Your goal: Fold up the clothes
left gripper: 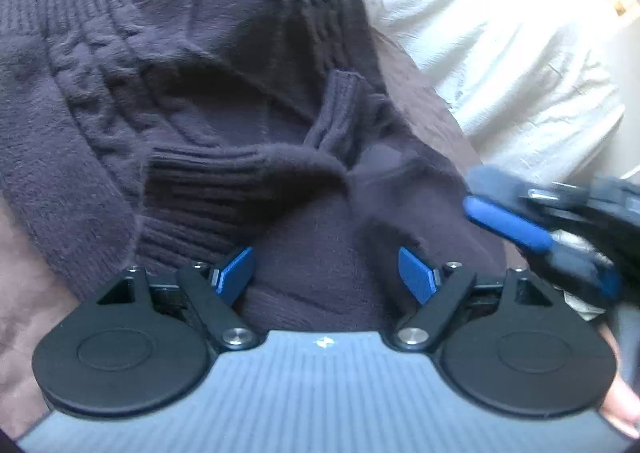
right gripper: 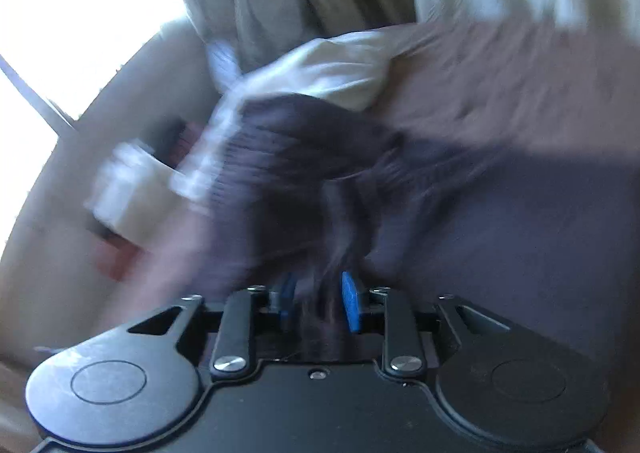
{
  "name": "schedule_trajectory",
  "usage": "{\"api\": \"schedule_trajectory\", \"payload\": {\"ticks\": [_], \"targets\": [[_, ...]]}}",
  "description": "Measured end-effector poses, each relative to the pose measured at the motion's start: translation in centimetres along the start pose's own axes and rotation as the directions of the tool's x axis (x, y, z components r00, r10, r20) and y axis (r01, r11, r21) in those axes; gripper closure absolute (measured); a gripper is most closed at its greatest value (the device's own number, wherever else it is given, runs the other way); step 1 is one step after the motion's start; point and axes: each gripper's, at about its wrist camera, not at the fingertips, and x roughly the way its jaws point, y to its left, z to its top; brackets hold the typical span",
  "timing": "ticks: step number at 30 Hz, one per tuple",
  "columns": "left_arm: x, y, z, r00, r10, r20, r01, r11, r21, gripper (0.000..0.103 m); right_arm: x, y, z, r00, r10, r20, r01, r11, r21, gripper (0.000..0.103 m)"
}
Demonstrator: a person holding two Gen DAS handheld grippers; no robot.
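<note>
Purple knit sweater (left gripper: 168,93) under spread left claw (left gripper: 326,273); right claw (right gripper: 318,303) seemingly pinching its fabric

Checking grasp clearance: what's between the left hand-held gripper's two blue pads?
Only dark purple knit sweater fabric lying below the left hand-held gripper; its blue pads stand wide apart, clamping nothing. Shown in the left wrist view.

We see our left tool (left gripper: 326,273): a ribbed grey body, black round discs, black linkage arms with silver screws, blue finger pads (left gripper: 236,273). Our right tool (right gripper: 318,303) has a black body and matching discs, screws, pads.
</note>
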Motion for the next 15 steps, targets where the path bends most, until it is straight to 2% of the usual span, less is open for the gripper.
{"api": "schedule_trajectory", "payload": {"ticks": [2, 3, 5, 7, 8, 12, 15], "targets": [[0.0, 0.2, 0.2, 1.0, -0.019, 0.001, 0.019, 1.0, -0.007, 0.023, -2.9, -0.7, -1.4, 0.992, 0.099, 0.079, -0.103, 0.993, 0.052, 0.046], [0.0, 0.3, 0.3, 1.0, -0.027, 0.002, 0.027, 1.0, -0.009, 0.023, -4.4, -0.8, -2.1, 0.989, 0.102, 0.109, -0.106, 0.994, 0.039, 0.046], [-0.2, 0.3, 0.4, 0.999, -0.045, 0.001, 0.045, 0.999, -0.015, 0.023, -6.5, -1.0, -3.7, 0.993, 0.014, 0.121, -0.007, 0.999, -0.052, 0.046], [-0.9, 0.1, 0.6, 0.997, -0.075, 0.017, 0.075, 0.997, -0.018, 0.023, -7.9, -0.7, -5.5, 0.987, -0.099, 0.123, 0.119, 0.979, -0.163, 0.046], [-1.2, 0.1, 0.9, 0.996, -0.085, 0.025, 0.085, 0.996, -0.012, 0.023, -8.2, -0.6, -6.7, 0.984, -0.134, 0.114, 0.157, 0.964, -0.216, 0.046], [-3.1, -1.4, 2.0, 0.992, -0.1, 0.073, 0.093, 0.992, 0.091, 0.023, -7.4, -0.7, -9.1, 0.98, -0.156, 0.119, 0.184, 0.942, -0.279, 0.046], [-3.7, -3.7, 2.0, 0.994, -0.077, 0.079, 0.055, 0.965, 0.256, 0.022, -5.5, -1.3, -9.2, 0.979, -0.141, 0.148, 0.175, 0.952, -0.252, 0.046]]}}
